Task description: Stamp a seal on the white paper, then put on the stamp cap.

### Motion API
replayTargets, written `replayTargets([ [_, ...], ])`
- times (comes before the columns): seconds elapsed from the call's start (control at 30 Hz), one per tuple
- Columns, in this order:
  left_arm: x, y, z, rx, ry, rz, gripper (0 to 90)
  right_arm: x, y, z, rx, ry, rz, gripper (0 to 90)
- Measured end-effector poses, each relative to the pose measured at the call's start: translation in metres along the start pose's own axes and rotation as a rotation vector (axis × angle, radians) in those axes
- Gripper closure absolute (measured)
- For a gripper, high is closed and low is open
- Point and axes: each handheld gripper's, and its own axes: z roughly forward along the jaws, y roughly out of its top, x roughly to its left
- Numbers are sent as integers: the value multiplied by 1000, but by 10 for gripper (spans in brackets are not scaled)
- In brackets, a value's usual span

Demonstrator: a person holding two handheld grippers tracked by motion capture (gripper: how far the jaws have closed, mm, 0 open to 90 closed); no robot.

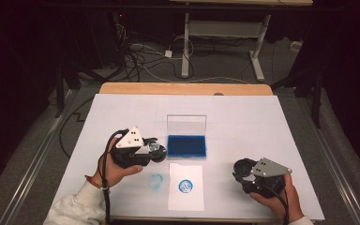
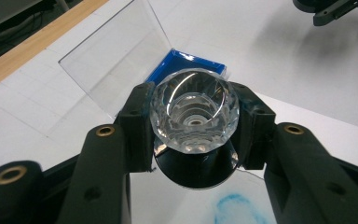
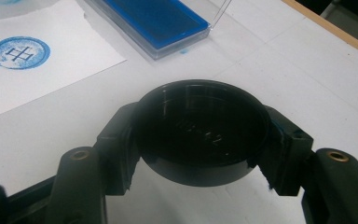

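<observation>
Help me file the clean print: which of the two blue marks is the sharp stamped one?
The round mark on the paper sheet: a crisp ring around a symbol. The other mark, left of the sheet on the table cover, is just a blurry smear.

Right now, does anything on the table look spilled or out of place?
Yes. A blue ink smear lies on the bare table cover, left of the paper sheet that carries the clean round stamp print. It looks like a misplaced stamping.

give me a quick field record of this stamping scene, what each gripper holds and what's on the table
left gripper: shut on clear-handled stamp
right gripper: shut on black round cap
ink pad: blue, clear lid open, upright
paper sheet: bears round blue stamp print
blue smudge: on table cover left of the sheet
</observation>
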Motion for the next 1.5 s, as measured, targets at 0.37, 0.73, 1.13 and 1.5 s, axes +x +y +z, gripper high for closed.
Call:
replayTargets([
  [0.37,4,-5,-6,-4,16,-19,546,1,3,5,0,14,-3,384],
  [0.73,0,-5,-9,-5,23,-16,546,2,5,10,2,28,-11,384],
  [1.13,-1,2,-9,-38,7,-16,546,4,5,14,-6,48,7,383],
  [1.5,-11,21,4,-65,-31,15,546,15,11,20,-17,94,8,384],
])
